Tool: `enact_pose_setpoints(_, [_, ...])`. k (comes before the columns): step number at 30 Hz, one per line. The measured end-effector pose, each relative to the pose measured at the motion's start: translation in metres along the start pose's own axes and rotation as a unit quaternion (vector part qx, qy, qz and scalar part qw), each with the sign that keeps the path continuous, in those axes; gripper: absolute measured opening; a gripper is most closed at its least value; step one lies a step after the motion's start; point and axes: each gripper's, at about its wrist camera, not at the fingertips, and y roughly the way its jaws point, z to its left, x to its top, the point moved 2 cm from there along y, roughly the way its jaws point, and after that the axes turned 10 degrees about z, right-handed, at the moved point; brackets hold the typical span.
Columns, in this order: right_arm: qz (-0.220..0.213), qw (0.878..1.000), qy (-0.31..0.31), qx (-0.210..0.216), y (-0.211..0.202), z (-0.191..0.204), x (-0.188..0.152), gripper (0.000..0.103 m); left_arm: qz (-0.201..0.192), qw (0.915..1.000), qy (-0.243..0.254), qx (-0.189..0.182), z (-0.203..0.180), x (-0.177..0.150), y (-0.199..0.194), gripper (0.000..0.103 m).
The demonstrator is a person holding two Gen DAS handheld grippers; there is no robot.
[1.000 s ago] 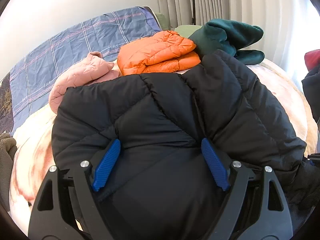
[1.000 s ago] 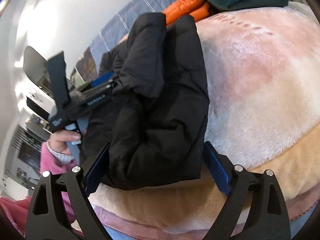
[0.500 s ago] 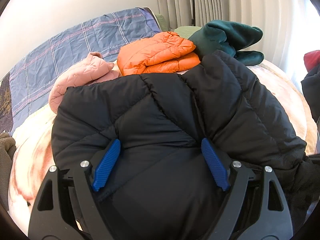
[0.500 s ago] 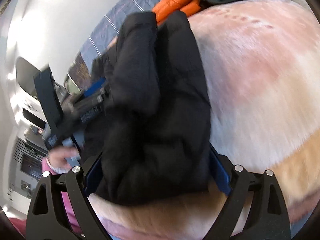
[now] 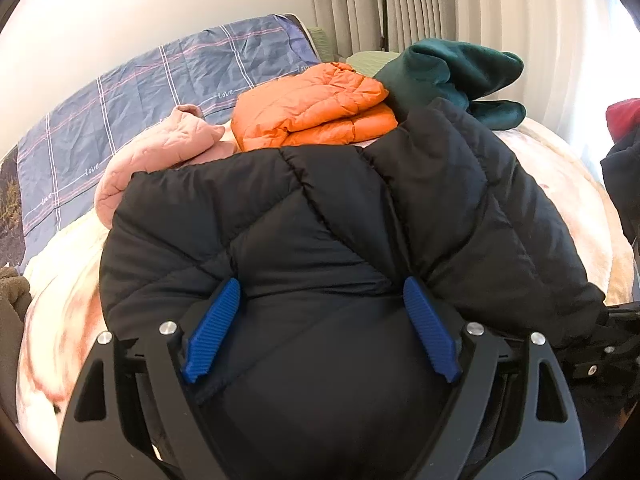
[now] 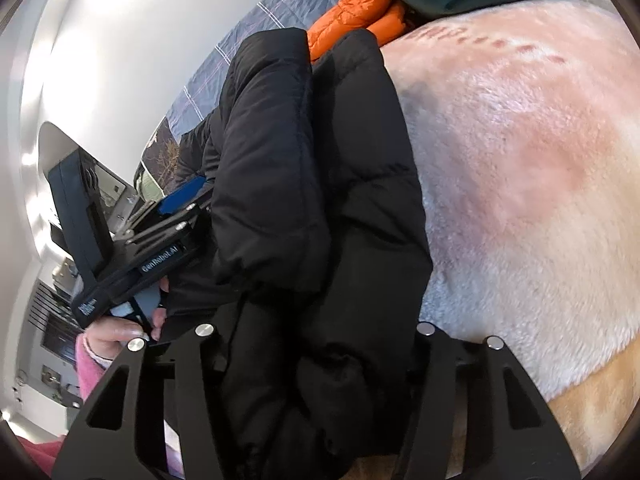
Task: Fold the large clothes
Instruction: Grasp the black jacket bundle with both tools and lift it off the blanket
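A black puffer jacket [image 5: 320, 220] lies bunched on the pink fleece blanket [image 6: 540, 160]. My left gripper [image 5: 320, 328] has its blue fingers [image 5: 212, 332] spread wide, with the jacket's bulk between them. It also shows in the right wrist view [image 6: 180, 200], held by a hand. The jacket [image 6: 312, 200] fills my right gripper [image 6: 312, 360]. Its fingertips are buried in the black fabric, so the jaw gap is hidden.
A folded orange puffer [image 5: 316, 108], a pink jacket [image 5: 156, 156] and a dark green garment [image 5: 452, 72] lie at the far side. A blue checked sheet [image 5: 140, 92] covers the head end. Curtains [image 5: 420, 0] hang behind. Dark clothing [image 5: 620, 172] sits at the right edge.
My right gripper has pushed forward into the jacket, and its blue fingers are now covered by the fabric. My left gripper has held still.
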Motion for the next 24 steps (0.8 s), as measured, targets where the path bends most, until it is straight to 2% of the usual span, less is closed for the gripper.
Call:
enact_pose_setpoints(3, [-0.005,1.000,-0.007,-0.007,0.000,-0.001,-0.005,0.054,-0.012,0.9996,-0.015,-0.020,0.008,0.000,-0.011,0.086])
enact_pose_setpoints(5, [-0.006,1.000,-0.008,-0.008,0.002,-0.003,-0.004,0.054,-0.032,0.9979,-0.044,-0.036,0.020,0.000,-0.027,0.087])
enact_pose_setpoints(7, [-0.007,1.000,-0.008,-0.007,0.003,-0.005,-0.003,0.054,-0.061,0.9930,-0.086,-0.052,0.041,-0.003,-0.046,0.093])
enact_pose_setpoints(10, [-0.009,1.000,-0.012,-0.011,0.003,-0.004,-0.008,0.054,-0.079,0.9857,-0.142,-0.046,0.079,-0.009,-0.059,0.096])
enact_pose_setpoints(13, [-0.011,1.000,-0.015,-0.012,0.009,0.001,-0.008,0.055,-0.038,0.9795,-0.194,-0.039,0.116,-0.020,-0.039,0.096])
enact_pose_setpoints(15, [-0.012,1.000,-0.017,-0.012,0.008,0.004,-0.009,0.055,0.006,0.9759,-0.211,-0.057,0.127,-0.028,-0.014,0.100])
enact_pose_setpoints(17, [-0.013,1.000,-0.020,-0.016,0.008,0.003,-0.012,0.055,0.016,0.9673,-0.232,-0.100,0.132,-0.034,0.003,0.101])
enact_pose_setpoints(21, [-0.012,1.000,-0.021,-0.019,0.008,0.006,-0.013,0.055,0.033,0.9389,-0.275,-0.204,0.133,-0.035,0.030,0.101])
enact_pose_setpoints(23, [-0.012,0.999,-0.022,-0.021,0.009,0.007,-0.013,0.055,0.047,0.9234,-0.295,-0.241,0.133,-0.038,0.044,0.100])
enact_pose_setpoints(24, [-0.012,0.999,-0.022,-0.022,0.009,0.008,-0.013,0.055,0.046,0.9185,-0.299,-0.254,0.134,-0.038,0.048,0.094])
